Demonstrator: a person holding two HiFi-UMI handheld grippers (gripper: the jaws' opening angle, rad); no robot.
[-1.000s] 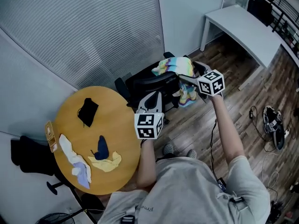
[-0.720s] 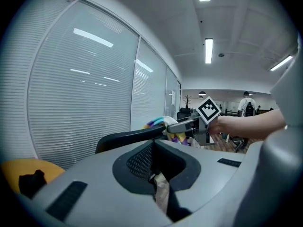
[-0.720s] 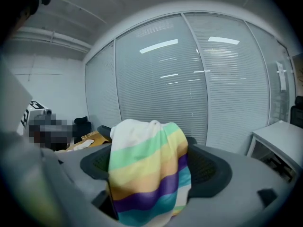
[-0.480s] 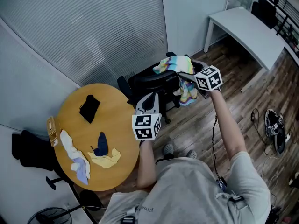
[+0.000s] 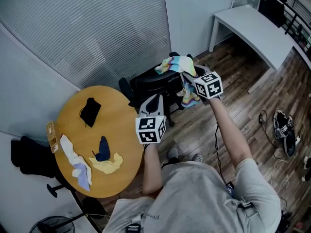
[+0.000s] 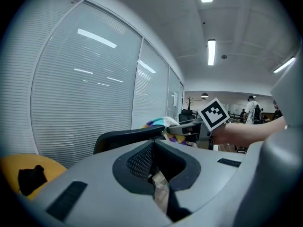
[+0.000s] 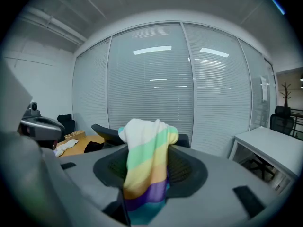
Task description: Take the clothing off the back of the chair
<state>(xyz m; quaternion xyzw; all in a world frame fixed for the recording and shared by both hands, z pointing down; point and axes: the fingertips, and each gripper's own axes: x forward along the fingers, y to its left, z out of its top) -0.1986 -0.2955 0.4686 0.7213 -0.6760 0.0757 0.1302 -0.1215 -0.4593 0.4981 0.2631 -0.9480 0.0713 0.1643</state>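
Observation:
A pastel rainbow-striped garment [image 5: 176, 64] is draped over the back of a black office chair [image 5: 150, 84], with one end hanging down on the near side. My right gripper [image 5: 187, 79] reaches over the chair back. Its jaws are closing with the striped garment [image 7: 147, 164] bunched between them and the pads against the cloth. My left gripper [image 5: 154, 101] hovers lower, near the chair's seat side, jaws together and holding nothing. In the left gripper view the chair back [image 6: 128, 137], the garment [image 6: 158, 123] and the right gripper [image 6: 182, 125] lie ahead.
A round wooden table [image 5: 73, 125] at left carries a black item [image 5: 91, 111], a dark blue piece [image 5: 103, 149], a yellow cloth [image 5: 109, 164] and a white cloth [image 5: 73, 159]. A white desk [image 5: 252, 28] stands at back right. Shoes and cables [image 5: 286, 130] lie on the floor.
The right gripper's jaws have come together around the garment on the chair back. Both hands have stayed almost in place.

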